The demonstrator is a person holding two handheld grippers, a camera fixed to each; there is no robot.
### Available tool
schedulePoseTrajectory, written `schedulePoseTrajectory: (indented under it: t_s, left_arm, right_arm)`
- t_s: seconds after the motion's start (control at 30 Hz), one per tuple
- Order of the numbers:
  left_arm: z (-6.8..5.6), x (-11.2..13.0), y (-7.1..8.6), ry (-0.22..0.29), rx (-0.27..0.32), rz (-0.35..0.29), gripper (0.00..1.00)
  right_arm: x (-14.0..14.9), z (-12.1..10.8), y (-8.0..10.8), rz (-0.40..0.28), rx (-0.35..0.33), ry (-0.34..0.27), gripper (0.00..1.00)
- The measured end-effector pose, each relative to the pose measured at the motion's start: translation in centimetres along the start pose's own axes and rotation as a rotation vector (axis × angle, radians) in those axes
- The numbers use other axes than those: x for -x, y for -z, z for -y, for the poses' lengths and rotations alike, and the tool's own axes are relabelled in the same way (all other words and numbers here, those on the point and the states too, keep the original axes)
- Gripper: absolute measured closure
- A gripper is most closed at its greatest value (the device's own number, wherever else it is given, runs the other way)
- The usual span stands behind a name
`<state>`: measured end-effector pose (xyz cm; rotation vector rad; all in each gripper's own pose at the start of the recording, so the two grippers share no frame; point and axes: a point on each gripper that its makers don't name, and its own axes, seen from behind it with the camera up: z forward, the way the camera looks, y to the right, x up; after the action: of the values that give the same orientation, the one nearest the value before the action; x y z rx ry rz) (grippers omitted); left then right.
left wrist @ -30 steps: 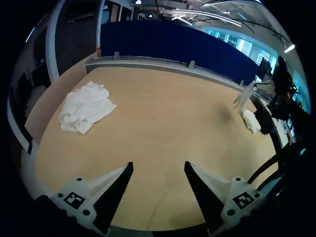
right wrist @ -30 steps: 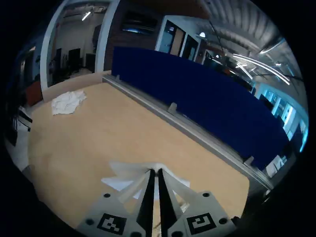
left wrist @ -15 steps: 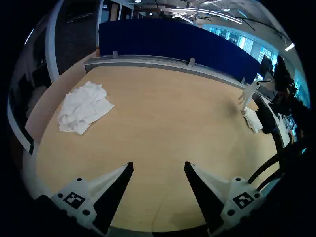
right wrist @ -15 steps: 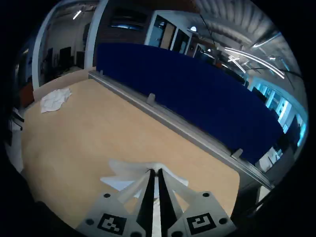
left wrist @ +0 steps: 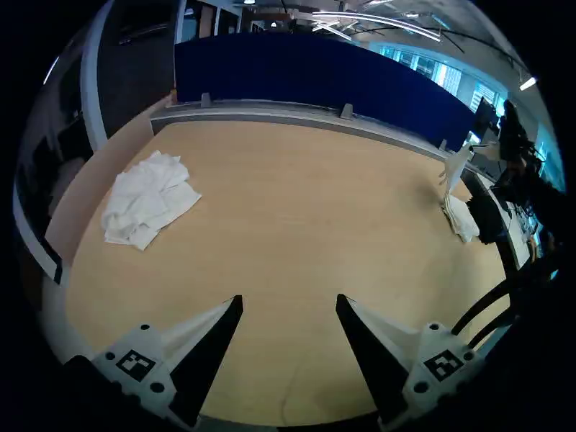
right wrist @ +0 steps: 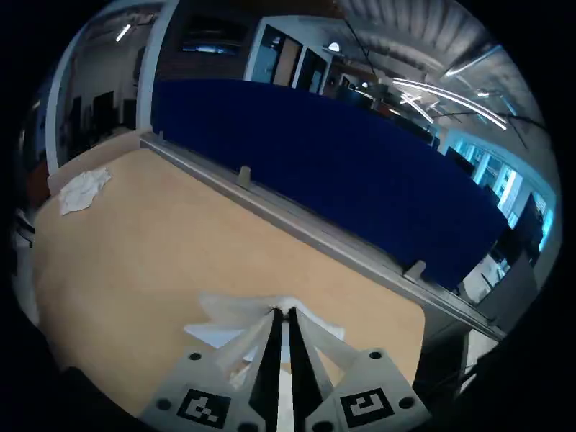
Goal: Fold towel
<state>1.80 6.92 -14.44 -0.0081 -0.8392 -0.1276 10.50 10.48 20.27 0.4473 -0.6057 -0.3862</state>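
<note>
Towel [left wrist: 147, 201], white and crumpled. Lay in a loose heap on the far left part of the pale wooden table [left wrist: 302, 209], near its left edge and well apart from both grippers. Showed also in the right gripper view, small, toward the table's far left corner. Shared the table with a second towel [right wrist: 227, 311], also white, bunched around the tips of the right gripper [right wrist: 284, 312]. Pinched there between fingers all but touching, with a thin white strip of cloth running down the narrow gap. Turned up too in the left gripper view as a bunched heap at the table's far right edge, just below the right gripper [left wrist: 453, 162]. Left gripper [left wrist: 288, 297]: hovered over bare tabletop near the front edge, fingers spread wide, holding nothing. Beyond the table's far edge, stood closed off by a long blue partition [left wrist: 309, 72] above a grey rail.
</note>
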Motion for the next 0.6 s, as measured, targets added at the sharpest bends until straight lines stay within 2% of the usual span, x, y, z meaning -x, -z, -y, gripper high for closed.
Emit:
schedulePoseTrajectory:
  t_s: [0.3,0.6]
  left_arm:
    - [-0.6,-0.4,-0.1,-0.005,0.0,0.001,0.04]
    - [-1.5,-0.9,-0.5,-0.016,0.011,0.003,0.04]
  right_arm:
    - [1.1,-0.9,0.1,0.012,0.005,-0.012,0.94]
    - [3.9,-1.3,1.7,0.04,0.021,-0.027,0.94]
